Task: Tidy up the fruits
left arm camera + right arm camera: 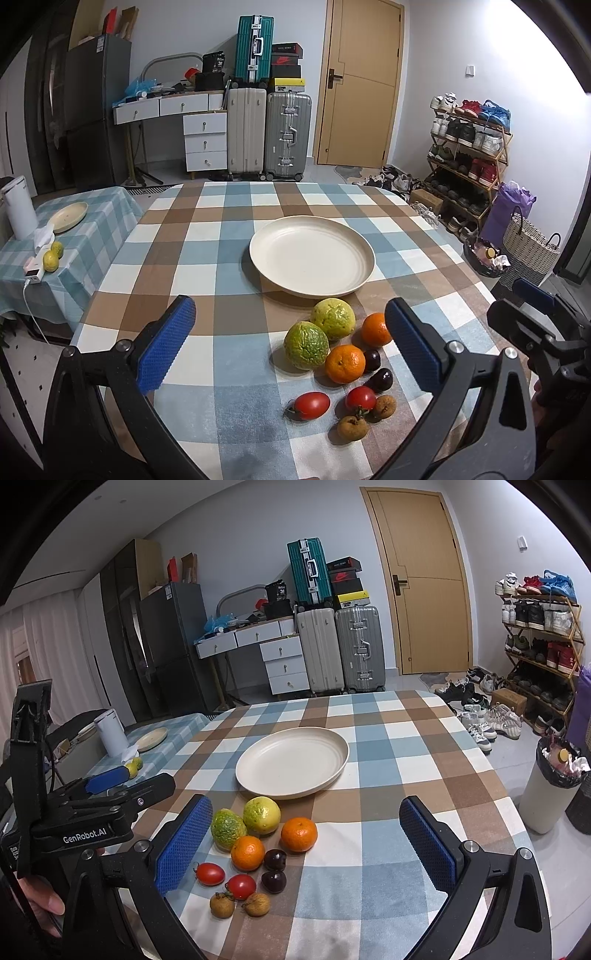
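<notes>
An empty cream plate [312,254] [291,762] sits mid-table on the checked cloth. In front of it lies a cluster of fruit: two green-yellow citrus [306,345] [261,815], two oranges [345,363] [299,833], two dark cherries [380,379] [274,881], two red tomatoes [311,405] [241,886] and two brown longans [352,427] [222,905]. My left gripper [290,345] is open and empty, hovering above the near table. My right gripper [304,843] is open and empty, also above the fruit. Each gripper shows at the edge of the other's view.
A side table [92,221] at left holds a small plate, a white kettle [18,212] and two limes. A bin [550,790] stands right of the table. Suitcases, drawers, a door and a shoe rack [539,653] are behind.
</notes>
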Action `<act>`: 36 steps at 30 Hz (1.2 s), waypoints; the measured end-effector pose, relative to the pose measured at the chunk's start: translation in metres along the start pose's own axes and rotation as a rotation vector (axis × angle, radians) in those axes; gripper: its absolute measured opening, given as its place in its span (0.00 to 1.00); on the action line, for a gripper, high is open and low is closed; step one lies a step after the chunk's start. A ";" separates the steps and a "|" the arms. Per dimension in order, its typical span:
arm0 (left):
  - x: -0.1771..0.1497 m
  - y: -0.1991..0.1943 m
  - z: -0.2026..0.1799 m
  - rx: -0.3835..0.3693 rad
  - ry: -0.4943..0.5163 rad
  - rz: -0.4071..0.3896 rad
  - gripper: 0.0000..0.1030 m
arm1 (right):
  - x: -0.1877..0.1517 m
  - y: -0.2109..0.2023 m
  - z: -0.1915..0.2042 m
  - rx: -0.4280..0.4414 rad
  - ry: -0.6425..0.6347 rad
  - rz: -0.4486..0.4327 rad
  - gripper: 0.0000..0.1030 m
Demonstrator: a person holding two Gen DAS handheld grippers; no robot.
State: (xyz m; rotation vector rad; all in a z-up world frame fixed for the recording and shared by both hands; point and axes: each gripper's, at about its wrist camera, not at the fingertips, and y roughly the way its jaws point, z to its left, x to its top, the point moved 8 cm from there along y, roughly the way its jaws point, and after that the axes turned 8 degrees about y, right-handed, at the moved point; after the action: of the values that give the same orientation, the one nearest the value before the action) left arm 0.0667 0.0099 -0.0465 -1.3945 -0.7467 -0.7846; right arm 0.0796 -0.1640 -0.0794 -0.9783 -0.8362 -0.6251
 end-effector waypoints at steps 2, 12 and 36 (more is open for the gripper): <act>0.000 0.000 0.000 -0.001 0.000 -0.001 0.99 | 0.000 0.000 0.000 0.001 0.002 0.003 1.00; 0.000 0.001 0.001 -0.003 -0.001 -0.002 0.99 | -0.002 -0.001 0.001 0.003 0.001 0.005 1.00; -0.001 0.000 -0.001 -0.004 -0.008 -0.008 0.99 | -0.005 0.000 0.001 0.002 0.002 0.010 1.00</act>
State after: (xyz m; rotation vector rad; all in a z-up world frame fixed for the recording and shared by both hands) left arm 0.0663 0.0085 -0.0474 -1.4002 -0.7570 -0.7875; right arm 0.0764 -0.1630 -0.0830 -0.9793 -0.8295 -0.6162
